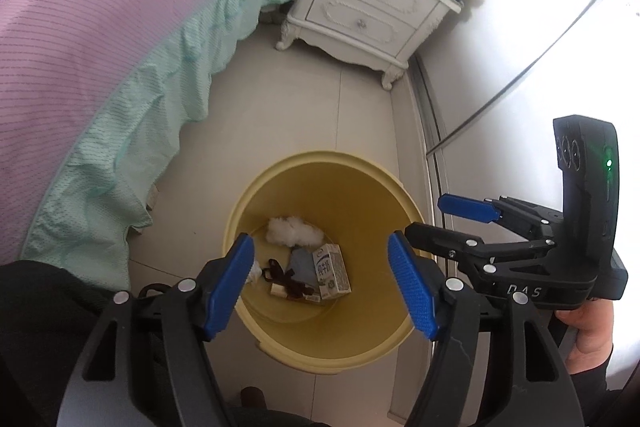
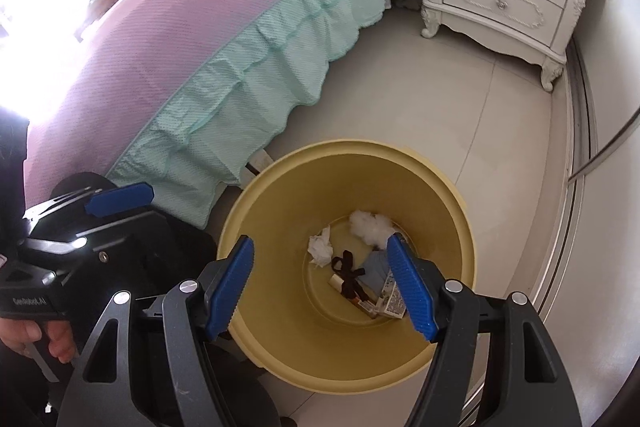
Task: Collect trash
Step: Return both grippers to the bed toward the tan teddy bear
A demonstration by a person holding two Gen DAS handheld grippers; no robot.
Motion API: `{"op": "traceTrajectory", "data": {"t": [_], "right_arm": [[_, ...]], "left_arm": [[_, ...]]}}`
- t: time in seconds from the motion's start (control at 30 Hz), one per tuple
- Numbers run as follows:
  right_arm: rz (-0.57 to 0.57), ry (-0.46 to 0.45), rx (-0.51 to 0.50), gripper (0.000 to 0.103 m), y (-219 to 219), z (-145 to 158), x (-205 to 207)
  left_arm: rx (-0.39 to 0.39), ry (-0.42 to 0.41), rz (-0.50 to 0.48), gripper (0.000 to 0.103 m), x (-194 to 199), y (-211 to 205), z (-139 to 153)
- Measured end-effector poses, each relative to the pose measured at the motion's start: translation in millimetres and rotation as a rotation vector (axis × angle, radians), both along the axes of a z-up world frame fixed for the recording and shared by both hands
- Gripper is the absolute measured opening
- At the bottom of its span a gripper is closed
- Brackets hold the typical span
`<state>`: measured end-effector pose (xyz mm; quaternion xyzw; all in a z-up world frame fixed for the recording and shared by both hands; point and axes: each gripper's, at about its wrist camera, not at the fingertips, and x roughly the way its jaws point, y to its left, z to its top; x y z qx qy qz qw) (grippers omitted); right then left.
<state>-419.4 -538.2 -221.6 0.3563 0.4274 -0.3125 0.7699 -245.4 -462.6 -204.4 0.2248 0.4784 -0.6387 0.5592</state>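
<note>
Our left gripper [image 1: 320, 283] hangs wide apart and empty over the bin [image 1: 240, 211]; trash sits at its bottom: tissue [image 2: 320, 247], fluff [image 1: 294, 231], carton [image 1: 332, 271]. Our right gripper [image 2: 320, 287] gapes empty too. We should keep both above the rim while withdrawing.

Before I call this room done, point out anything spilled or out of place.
Nothing stands out. The trash, including the small white milk carton and white fluffy wad, lies inside the upright round yellow plastic bin; the pale tiled floor shows no spills.

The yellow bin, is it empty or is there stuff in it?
Not empty: the yellow bin holds a milk carton, white fluff and crumpled tissue.
</note>
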Motion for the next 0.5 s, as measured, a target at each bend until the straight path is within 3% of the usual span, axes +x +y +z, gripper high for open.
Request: {"op": "traceTrajectory", "data": {"t": [0.23, 0.5], "right_arm": [[0.035, -0.019, -0.027, 0.067, 7, 16, 15], [0.164, -0.152, -0.144, 0.071, 28, 62, 60]], "left_arm": [[-0.061, -0.011, 0.034, 0.071, 11, 19, 22], [-0.197, -0.059, 0.157, 0.080, 46, 67, 76]]}}
